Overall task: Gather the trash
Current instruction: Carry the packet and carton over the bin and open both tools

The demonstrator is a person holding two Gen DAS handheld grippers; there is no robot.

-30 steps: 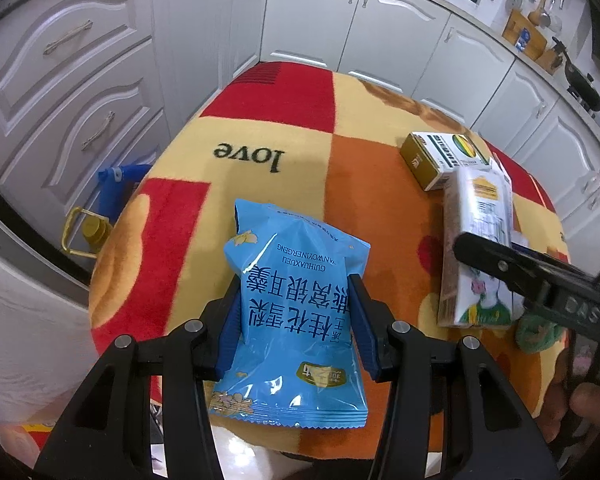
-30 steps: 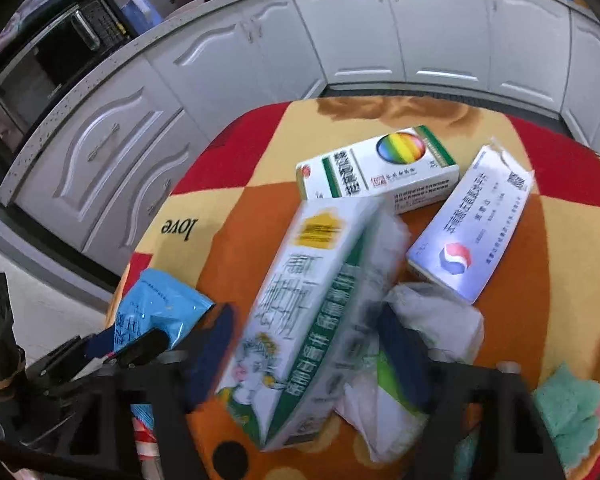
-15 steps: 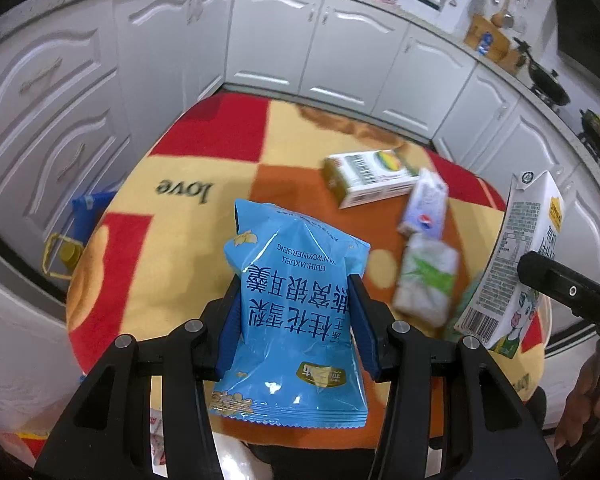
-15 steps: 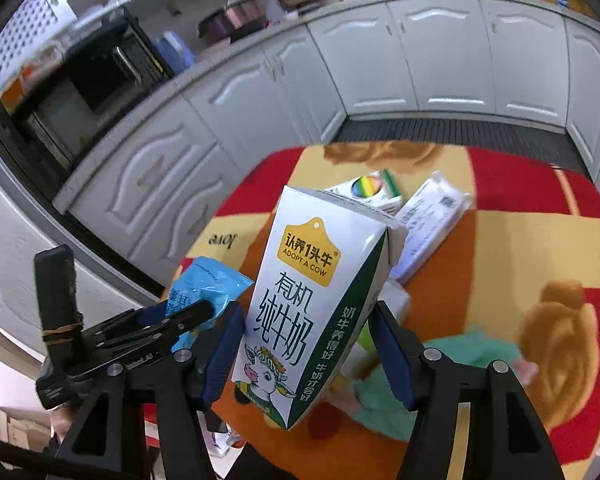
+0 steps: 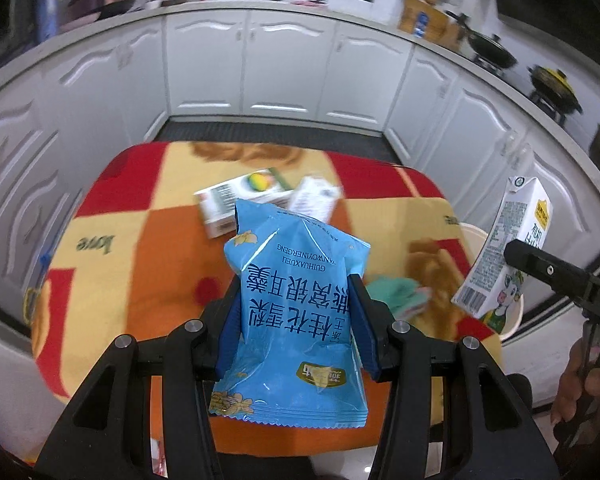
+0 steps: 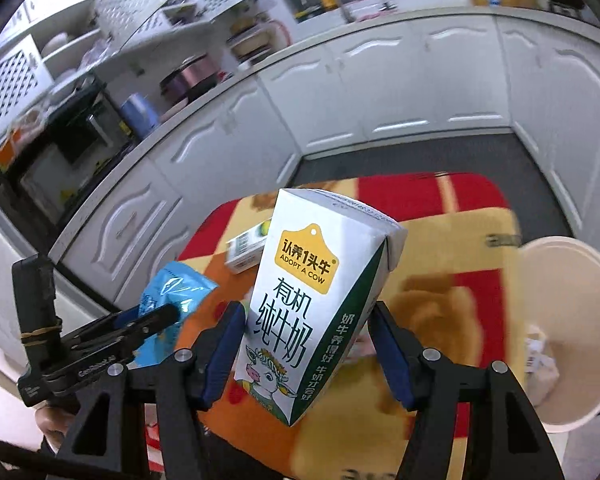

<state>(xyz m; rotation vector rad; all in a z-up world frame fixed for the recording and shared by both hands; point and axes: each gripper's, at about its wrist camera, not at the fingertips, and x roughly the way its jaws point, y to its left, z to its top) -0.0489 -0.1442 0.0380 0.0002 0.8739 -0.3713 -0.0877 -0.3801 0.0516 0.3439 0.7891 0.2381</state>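
— Between the right gripper's [image 6: 308,350] blue pads, what's pinched?
— A milk carton [image 6: 314,304], held at its lower half over the table edge, near the bin [image 6: 580,364]. Stiff card, probably light; squeezing harder could dent it.
— And the left gripper [image 5: 296,322]?
— Clamped on a snack bag [image 5: 296,316]: soft, slippery film, gripped mid-body.

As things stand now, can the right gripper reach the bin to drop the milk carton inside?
Probably yes. The right gripper holds the milk carton lifted, and the open bin stands just beside it with nothing between them.
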